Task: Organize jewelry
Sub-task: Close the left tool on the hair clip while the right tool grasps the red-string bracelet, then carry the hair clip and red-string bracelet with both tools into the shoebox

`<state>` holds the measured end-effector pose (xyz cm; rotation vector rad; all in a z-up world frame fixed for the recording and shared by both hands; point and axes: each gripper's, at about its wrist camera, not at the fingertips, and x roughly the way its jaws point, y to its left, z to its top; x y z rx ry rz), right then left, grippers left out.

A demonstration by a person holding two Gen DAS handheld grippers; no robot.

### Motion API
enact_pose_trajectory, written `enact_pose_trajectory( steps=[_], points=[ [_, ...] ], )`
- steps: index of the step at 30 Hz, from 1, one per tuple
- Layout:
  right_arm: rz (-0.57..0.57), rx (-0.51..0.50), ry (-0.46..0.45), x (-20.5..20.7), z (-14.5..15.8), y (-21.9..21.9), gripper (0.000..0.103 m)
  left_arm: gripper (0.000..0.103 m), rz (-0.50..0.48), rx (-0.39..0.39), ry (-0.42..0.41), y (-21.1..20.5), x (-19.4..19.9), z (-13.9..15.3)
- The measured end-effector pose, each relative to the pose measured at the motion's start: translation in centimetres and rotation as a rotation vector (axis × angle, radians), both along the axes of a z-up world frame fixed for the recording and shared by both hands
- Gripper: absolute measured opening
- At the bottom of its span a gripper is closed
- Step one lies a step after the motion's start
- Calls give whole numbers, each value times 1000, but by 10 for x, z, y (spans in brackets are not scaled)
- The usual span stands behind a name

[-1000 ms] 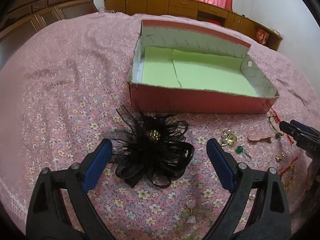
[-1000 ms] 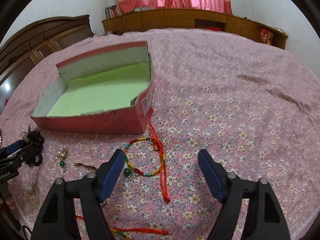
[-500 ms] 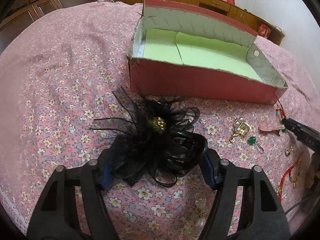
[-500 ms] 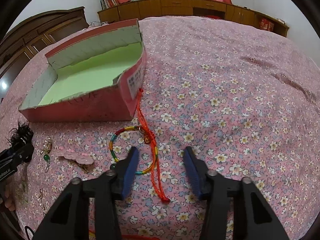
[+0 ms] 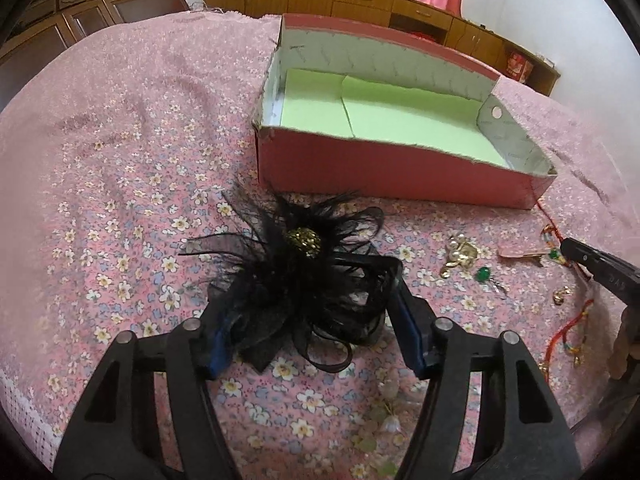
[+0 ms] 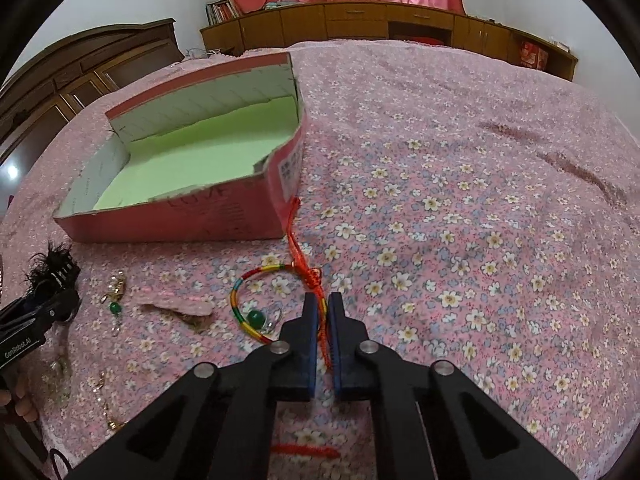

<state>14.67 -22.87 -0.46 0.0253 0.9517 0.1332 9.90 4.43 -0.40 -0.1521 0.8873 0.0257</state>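
Observation:
A black feather hair clip (image 5: pixel 304 264) with a gold centre lies on the flowered pink bedspread in front of the pink box (image 5: pixel 360 160). My left gripper (image 5: pixel 308 292) straddles it, jaws closing, and both blue pads press into the feathers and the comb. In the right wrist view my right gripper (image 6: pixel 322 298) is shut on the red cord (image 6: pixel 296 236) knotted to a rainbow bracelet (image 6: pixel 236 304). The cord runs between the pads towards the corner of the pink box (image 6: pixel 180 220), whose green floor holds nothing.
A gold pearl brooch (image 5: pixel 460 254), a green bead earring (image 5: pixel 484 274), a pink hair clip (image 6: pixel 176 304) and a green bead (image 6: pixel 256 318) are scattered between the grippers. Small gold pieces lie near the bed's front edge. Wooden cabinets line the far wall.
My left gripper moved forward over the feather clip and narrowed onto it. My right gripper moved up to the red cord and its jaws went from wide apart to shut on it.

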Motion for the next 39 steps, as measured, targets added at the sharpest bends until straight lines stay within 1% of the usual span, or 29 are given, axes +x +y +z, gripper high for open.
enact_pose_trajectory(
  steps=[7, 8, 9, 15, 23, 31, 35, 39],
  points=[
    [-30, 32, -32, -17, 17, -6, 6, 55, -5, -7, -58, 5, -28, 25],
    [-32, 35, -42, -20, 21, -7, 6, 39, -8, -11, -66, 5, -32, 28],
    [-34, 38, -52, -23, 25, -7, 6, 41, -13, -20, -64, 6, -35, 30],
    [-37, 60, -98, -34, 42, -10, 5, 41, -19, -36, -81, 15, -43, 33],
    [-37, 91, -148, -50, 59, -13, 5, 41, -36, -24, -127, 10, -60, 51],
    [-23, 110, -213, -65, 84, -15, 5, 41, -54, -5, -166, -4, -56, 72],
    [-9, 109, -234, -66, 93, -12, 5, 41, -64, -5, -192, -6, -52, 84],
    [14, 104, -259, -64, 104, -7, 5, 41, -72, 15, -222, -7, -46, 94]
  ],
)
